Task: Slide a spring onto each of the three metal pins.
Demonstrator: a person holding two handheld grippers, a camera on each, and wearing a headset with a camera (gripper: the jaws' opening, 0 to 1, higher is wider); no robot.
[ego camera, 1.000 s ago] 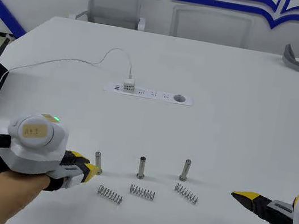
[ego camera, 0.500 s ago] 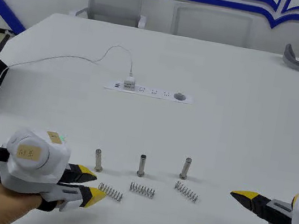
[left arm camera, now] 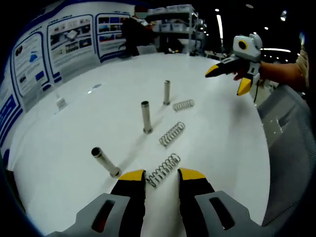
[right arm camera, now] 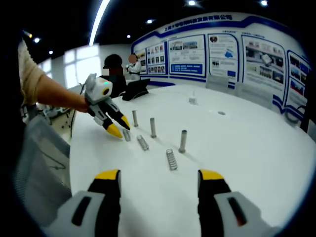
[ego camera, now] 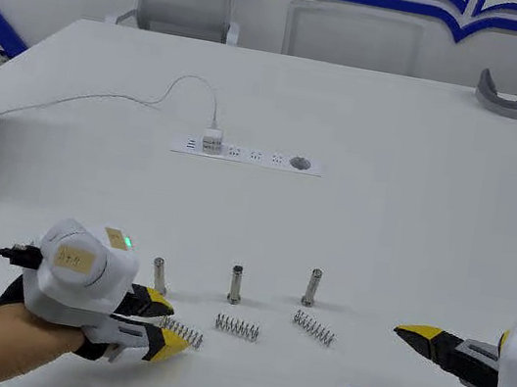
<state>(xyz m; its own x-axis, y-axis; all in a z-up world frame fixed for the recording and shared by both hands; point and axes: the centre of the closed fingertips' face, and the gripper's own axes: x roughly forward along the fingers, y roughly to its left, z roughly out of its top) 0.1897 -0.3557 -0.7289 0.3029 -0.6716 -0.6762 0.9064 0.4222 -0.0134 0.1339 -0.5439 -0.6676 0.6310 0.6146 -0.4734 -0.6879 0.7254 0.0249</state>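
Left gripper (ego camera: 175, 323), jaws narrowly parted, straddles the end of the left spring (left arm camera: 164, 170) (flat on the counter (ego camera: 416, 200)), left of the middle pin (ego camera: 236, 284); right gripper (ego camera: 371, 362) gapes wide, right of that pin.

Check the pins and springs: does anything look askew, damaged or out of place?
Nothing stands out. The left pin, middle pin and right pin stand upright in a row; three springs lie flat before them.
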